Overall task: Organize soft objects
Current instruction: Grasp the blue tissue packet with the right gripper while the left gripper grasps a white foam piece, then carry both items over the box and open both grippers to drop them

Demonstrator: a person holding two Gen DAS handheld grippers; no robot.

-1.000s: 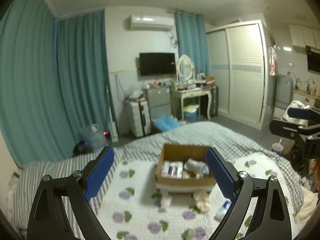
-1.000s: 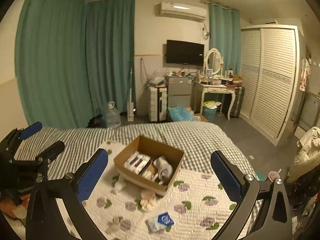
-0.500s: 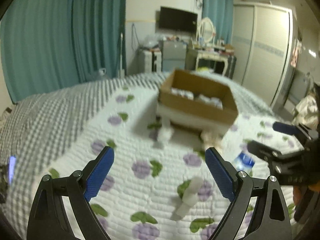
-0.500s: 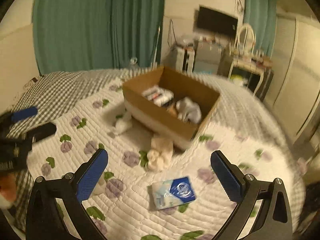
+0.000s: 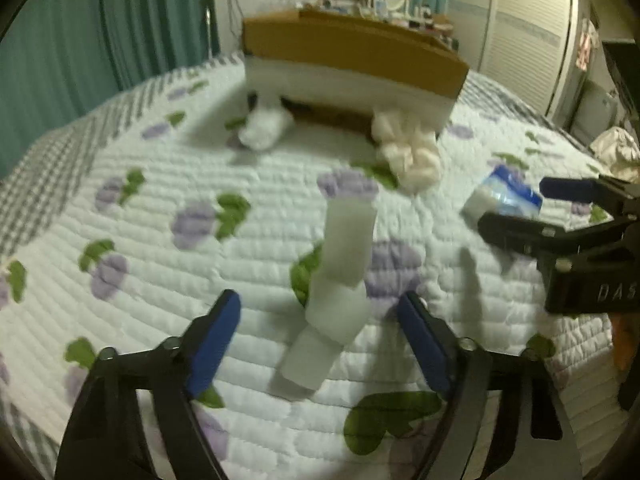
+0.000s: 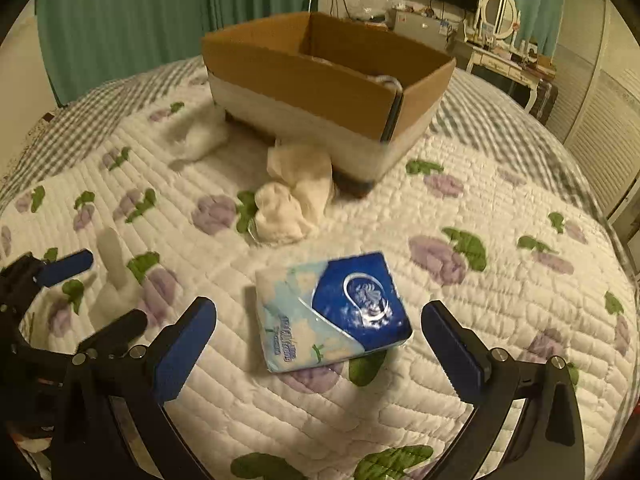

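A white sock [image 5: 340,276] lies on the flowered quilt, straight ahead of my open left gripper [image 5: 320,320]; its lower part lies between the fingertips. A blue and white tissue pack [image 6: 332,312] lies just ahead of my open right gripper [image 6: 316,332]. A cream crumpled cloth [image 6: 296,196] and a white cloth [image 6: 200,136] lie against the cardboard box [image 6: 320,72]. The right gripper [image 5: 560,216] shows at the right of the left wrist view, beside the pack [image 5: 504,200]. The left gripper [image 6: 92,292] shows at the left of the right wrist view, by the sock [image 6: 114,280].
The quilt [image 6: 500,280] covers a bed with a grey checked blanket [image 6: 80,112] behind. Green curtains [image 6: 140,12], a dressing table [image 6: 504,52] and a white wardrobe [image 6: 600,92] stand beyond the bed. The box holds things I can barely see.
Both grippers have come down and forward toward the quilt. The sock now sits at the left fingertips and the tissue pack at the right fingertips. Both stay open.
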